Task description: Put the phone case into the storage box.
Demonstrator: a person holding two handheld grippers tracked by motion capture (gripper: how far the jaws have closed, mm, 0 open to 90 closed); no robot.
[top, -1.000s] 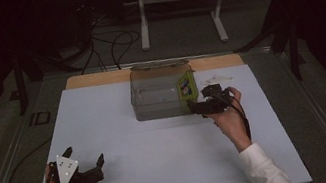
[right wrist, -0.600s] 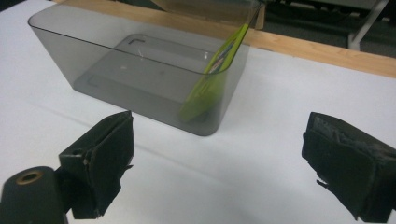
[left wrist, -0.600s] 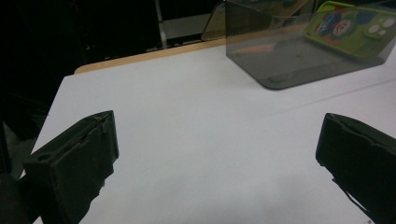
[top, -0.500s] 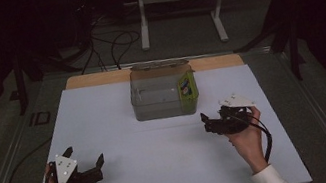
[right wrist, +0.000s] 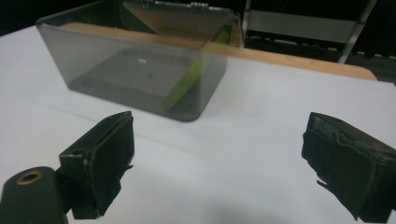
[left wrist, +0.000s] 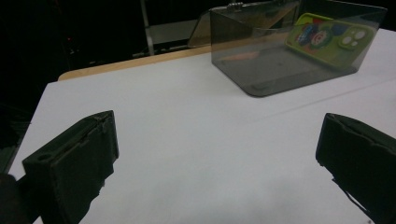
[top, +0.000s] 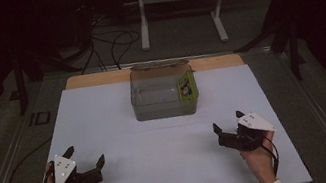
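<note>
At the bench: a white sheet (top: 159,138) covers the work surface, with a strip of bare wood along its far edge.
Container: a smoky, clear plastic rectangular box (top: 164,94) stands at the far middle of the sheet, its hinged lid tipped back behind it.
Contents: a lime-green phone in a cartoon-print case (top: 184,87) stands on edge inside, leaning against the box's right-hand wall; the rest of the floor of the box looks bare.
Right gripper (top: 228,128): jaws spread wide and holding nothing, low over the near right of the sheet, well apart from the box.
Left gripper (top: 86,156): likewise wide open and holding nothing, parked at the near left corner.
What changed: a second ago the right gripper was up at the box's right end beside the phone; half a second ago it was already clear of it, and now it sits back near the person.
Reading: the phone appears delivered and released, so the placing step looks finished.
Left to do: possibly closing the lid, which stands open.
</note>
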